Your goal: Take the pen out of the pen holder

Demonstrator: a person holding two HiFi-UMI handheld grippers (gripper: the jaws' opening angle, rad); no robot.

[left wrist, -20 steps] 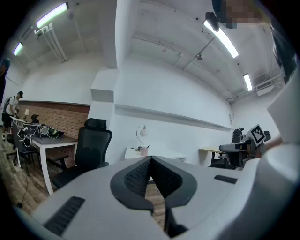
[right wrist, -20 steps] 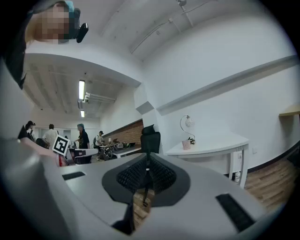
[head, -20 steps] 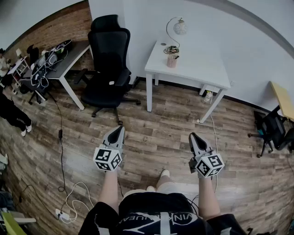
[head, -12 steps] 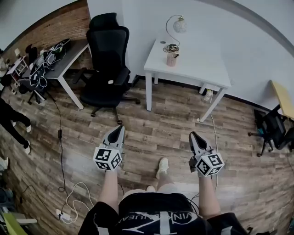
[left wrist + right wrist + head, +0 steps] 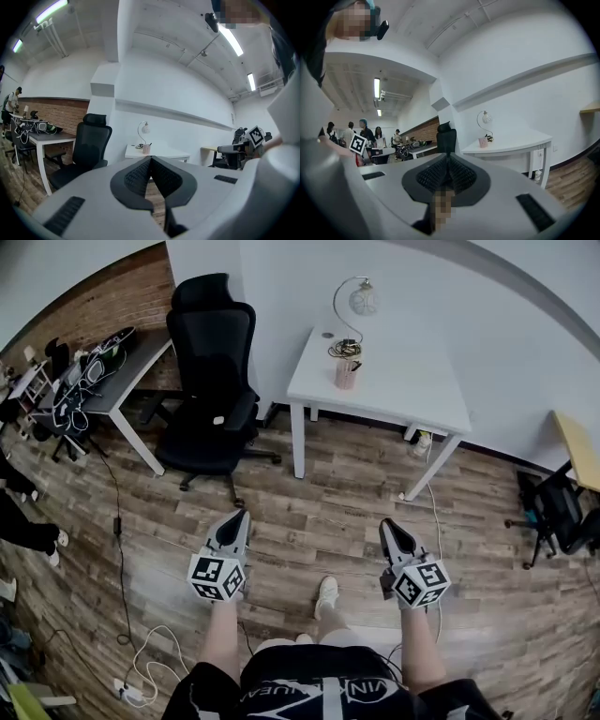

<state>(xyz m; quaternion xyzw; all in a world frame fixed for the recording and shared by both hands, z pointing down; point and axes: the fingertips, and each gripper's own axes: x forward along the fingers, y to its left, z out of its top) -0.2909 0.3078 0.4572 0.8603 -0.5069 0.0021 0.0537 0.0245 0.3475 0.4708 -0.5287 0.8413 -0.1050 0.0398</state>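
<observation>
White table (image 5: 412, 390) stands well ahead; pen holder (image 5: 347, 375) sits toward its tabletop's left edge, pen indistinct. My left gripper (image 5: 240, 517) and right gripper (image 5: 387, 526): both closed, empty. Approach stage, I judge; next, walk closer.

The brown wood-plank floor (image 5: 309, 512) looks matt and grainy; the white rectangular table (image 5: 403, 390) is smooth; the red brick wall (image 5: 94, 306) rough.
</observation>
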